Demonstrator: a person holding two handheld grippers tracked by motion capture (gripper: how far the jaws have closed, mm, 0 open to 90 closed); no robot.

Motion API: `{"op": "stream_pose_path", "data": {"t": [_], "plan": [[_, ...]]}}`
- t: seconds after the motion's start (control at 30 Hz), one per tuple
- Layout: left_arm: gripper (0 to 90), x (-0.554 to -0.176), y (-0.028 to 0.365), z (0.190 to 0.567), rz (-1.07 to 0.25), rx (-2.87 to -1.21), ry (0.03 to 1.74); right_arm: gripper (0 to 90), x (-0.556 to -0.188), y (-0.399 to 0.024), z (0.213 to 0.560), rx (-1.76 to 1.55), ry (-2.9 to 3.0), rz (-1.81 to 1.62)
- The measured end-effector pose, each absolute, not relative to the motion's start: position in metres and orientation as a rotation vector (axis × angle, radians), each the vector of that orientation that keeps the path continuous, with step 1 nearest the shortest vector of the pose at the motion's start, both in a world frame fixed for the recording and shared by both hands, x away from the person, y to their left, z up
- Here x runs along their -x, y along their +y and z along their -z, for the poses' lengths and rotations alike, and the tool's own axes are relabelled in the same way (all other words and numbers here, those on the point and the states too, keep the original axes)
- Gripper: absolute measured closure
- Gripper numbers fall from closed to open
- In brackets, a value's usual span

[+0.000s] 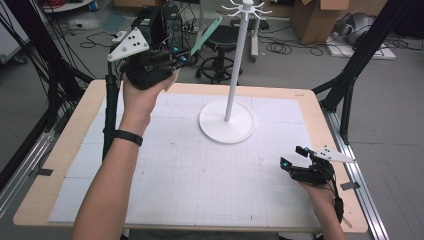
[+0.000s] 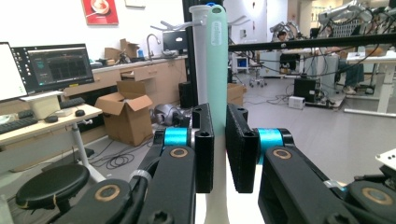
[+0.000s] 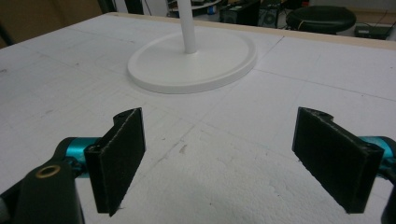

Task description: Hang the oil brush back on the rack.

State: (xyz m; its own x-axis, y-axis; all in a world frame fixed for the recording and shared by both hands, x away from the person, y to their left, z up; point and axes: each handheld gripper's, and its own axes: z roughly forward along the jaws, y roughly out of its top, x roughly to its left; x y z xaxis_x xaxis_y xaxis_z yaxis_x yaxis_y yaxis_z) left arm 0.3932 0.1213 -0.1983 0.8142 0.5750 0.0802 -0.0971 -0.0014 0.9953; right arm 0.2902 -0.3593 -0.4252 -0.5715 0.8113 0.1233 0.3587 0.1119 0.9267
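In the high view, a white stand (image 1: 227,117) with a round base and a tall pole sits on the tabletop (image 1: 190,175), toward its far side; a ring of small hooks crowns the pole. The left tongs (image 1: 183,58) are raised above the tabletop's far left edge, to the left of the stand's pole, and clamp a mint-green strip (image 1: 206,34) that slants up and toward the top of the pole without touching it. A black band circles the left wrist (image 1: 127,136). The right tongs (image 1: 294,156) sit low over the tabletop, nearer the person than the stand's base and to its right, with the jaws spread and nothing between them.

In the left gripper view, the left tongs (image 2: 219,149) are closed on the mint-green strip (image 2: 216,70), which stands upright between the two black pads and rises well past them. The stand's pole (image 2: 200,56) shows just behind the strip, on its left.

In the right gripper view, the right tongs (image 3: 236,158) are wide open over the white tabletop (image 3: 70,70). The stand's round base (image 3: 194,63) lies beyond them, well apart from both pads.
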Motion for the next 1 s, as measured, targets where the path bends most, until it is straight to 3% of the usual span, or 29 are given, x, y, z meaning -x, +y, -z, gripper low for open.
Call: {"op": "stream_pose_path", "data": {"t": [1.0], "plan": [[82.0,-0.414,0.1,0.201,-0.556,-1.493,0.405,16.6,-0.29,-0.361,0.426,-1.136,1.982,-1.46]]}}
